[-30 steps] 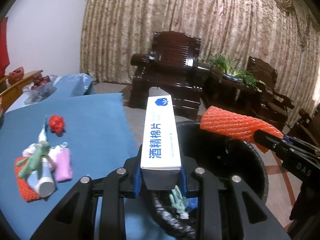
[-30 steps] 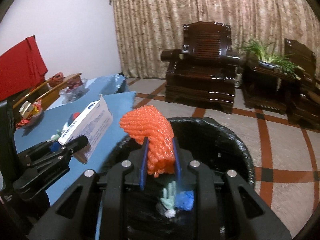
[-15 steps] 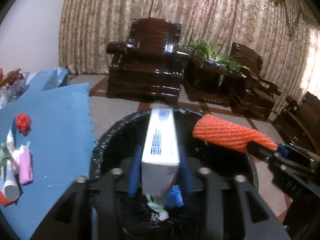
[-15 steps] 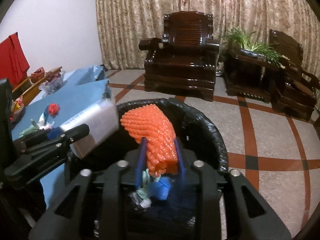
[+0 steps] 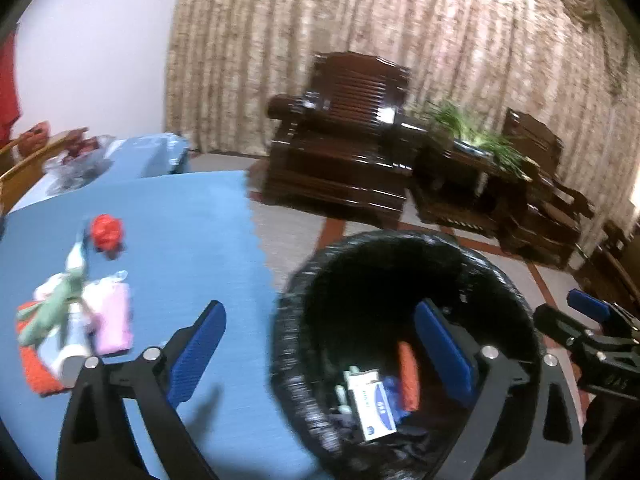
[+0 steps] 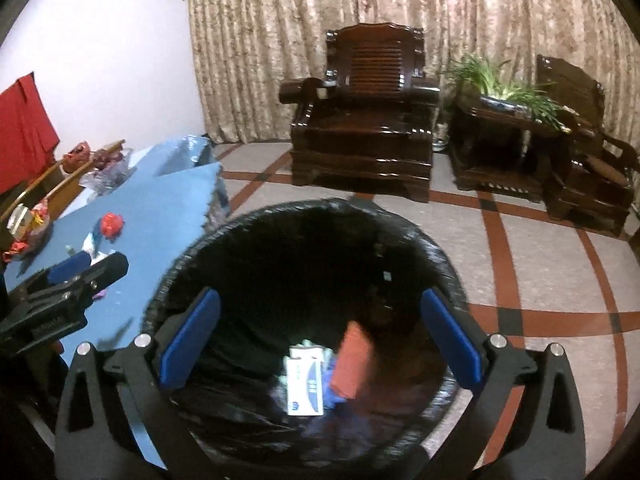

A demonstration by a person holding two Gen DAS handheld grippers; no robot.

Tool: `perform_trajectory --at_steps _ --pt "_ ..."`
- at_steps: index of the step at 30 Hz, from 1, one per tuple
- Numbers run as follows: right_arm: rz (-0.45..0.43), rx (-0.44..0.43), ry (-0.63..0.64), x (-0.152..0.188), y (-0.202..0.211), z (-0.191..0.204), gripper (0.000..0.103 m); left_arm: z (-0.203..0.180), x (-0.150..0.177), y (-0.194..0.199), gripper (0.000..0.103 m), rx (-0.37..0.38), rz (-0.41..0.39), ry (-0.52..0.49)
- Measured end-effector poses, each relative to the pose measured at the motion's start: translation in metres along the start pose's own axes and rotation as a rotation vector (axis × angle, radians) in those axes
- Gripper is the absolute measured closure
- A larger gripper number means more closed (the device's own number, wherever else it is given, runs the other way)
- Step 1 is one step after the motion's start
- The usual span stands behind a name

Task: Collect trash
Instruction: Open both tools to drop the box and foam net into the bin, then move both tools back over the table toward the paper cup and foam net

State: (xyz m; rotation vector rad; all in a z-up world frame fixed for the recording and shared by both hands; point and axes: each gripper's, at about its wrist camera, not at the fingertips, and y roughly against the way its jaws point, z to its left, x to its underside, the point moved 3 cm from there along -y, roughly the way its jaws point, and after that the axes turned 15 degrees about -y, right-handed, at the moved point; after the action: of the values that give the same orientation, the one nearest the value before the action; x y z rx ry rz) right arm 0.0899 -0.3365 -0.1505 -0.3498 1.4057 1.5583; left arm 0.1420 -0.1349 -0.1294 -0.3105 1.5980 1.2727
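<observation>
Left wrist view: left gripper spread wide, holding nothing; white box and orange foam net lie below in the black-lined bin.

Right wrist view: right gripper likewise wide and empty, directly above the box and net in the bin.

The white and blue cardboard box lying in the black-lined round trash bin is showing blue print and a round logo, too blurred to read. At three o'clock, the black plastic right gripper is bearing faint raised letters, also illegible.
</observation>
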Motion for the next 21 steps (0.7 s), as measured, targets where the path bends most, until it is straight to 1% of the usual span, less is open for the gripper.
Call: perform_trajectory --at_steps 3,6,10,11,15,20,21 --pt "-0.008 -0.055 0.022 -0.001 0.001 0.028 0.005 0.024 0.006 0.013 0.009 -0.048 -0.005 0.026" --pt "-0.017 -0.107 0.045 -0.003 0.001 0.055 0.005 0.05 0.012 0.03 0.009 -0.114 -0.014 0.042" --pt "-0.007 -0.167 0.077 -0.003 -0.005 0.089 0.005 0.086 0.025 0.053 0.009 -0.196 -0.025 0.069" --pt "-0.003 -0.182 0.086 -0.002 -0.007 0.099 0.005 0.098 0.029 0.06 0.009 -0.227 -0.027 0.077" --pt "0.006 -0.235 0.126 0.002 -0.013 0.134 0.005 0.132 0.043 0.077 0.009 -0.301 -0.021 0.106" --pt "0.022 -0.279 0.173 0.013 -0.018 0.168 0.005 0.167 0.063 0.092 0.01 -0.373 -0.004 0.139" --pt "0.027 -0.29 0.183 0.017 -0.019 0.176 0.005 0.169 0.065 0.093 0.01 -0.381 -0.001 0.142"
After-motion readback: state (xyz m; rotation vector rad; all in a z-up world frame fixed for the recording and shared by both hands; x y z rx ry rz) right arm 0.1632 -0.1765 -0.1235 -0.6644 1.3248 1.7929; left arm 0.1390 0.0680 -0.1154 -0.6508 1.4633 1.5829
